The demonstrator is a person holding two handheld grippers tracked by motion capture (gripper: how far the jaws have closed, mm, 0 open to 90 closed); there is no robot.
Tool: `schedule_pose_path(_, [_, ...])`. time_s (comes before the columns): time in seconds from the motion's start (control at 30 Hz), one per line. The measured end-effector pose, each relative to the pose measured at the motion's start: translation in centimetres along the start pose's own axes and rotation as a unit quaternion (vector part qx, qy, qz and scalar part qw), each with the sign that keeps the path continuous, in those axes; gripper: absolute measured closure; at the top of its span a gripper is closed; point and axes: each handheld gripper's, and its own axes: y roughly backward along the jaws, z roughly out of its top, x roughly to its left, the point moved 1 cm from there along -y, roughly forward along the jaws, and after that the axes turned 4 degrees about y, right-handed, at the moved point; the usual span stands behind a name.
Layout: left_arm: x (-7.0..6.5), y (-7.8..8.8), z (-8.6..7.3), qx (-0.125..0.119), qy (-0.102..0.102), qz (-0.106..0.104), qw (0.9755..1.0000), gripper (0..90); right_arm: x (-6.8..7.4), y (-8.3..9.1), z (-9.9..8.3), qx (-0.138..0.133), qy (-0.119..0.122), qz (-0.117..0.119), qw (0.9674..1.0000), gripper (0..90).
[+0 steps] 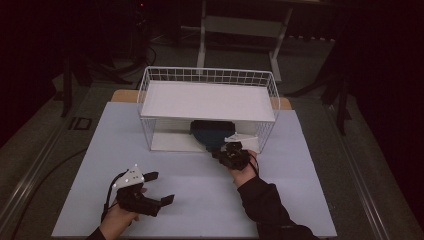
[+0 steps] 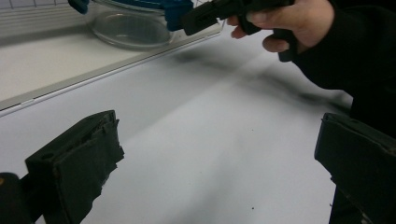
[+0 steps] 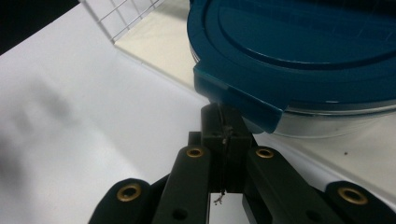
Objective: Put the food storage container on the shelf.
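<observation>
Two grippers are working over a pale table (image 1: 180, 200) in a dim room. At the left, the left gripper (image 1: 159, 188) is sitting low near the table's front edge, held in the person's left hand (image 1: 120, 215), its grey three-cornered plate facing up. Its jaws are standing wide apart with nothing between them; in the left gripper view they are rising at the two bottom corners with only bare tabletop showing in the gap.

Toward the middle, a white wire basket (image 1: 150, 95) is standing on the far half of the table, open at the front, with a flat white shelf (image 1: 207, 100) lying across its top and a white base board (image 1: 170, 142) at the bottom. A clear container with a dark blue lid (image 3: 299, 42) is sitting on that board under the shelf, toward the right side, close to the front opening.

Just right of centre, the right gripper (image 1: 218, 152) is reaching to the front of the basket, held in the right hand (image 1: 243, 172), whose dark sleeve (image 1: 267, 207) is coming in from the bottom edge. In the right gripper view its jaws are pressed together, tips meeting just under the lid's latch tab (image 3: 233, 95) at the container's near rim; whether they are pinching any part of the tab, I cannot tell.
</observation>
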Motion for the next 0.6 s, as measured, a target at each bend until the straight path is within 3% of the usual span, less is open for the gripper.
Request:
schedule_pose_path(0.4, [0.0, 0.0, 0.0, -0.003, -0.001, 0.0, 1.0, 0.4, -1.2, -0.8, 0.8, -0.01, -0.012, -0.016, 0.9998, 90.0])
schedule_pose_path(0.6, [0.0, -0.1, 0.0, -0.001, -0.001, 0.001, 1.0, 0.4, -0.9, -0.9, 1.0, -0.015, -0.001, -0.02, 0.9997, 90.0])
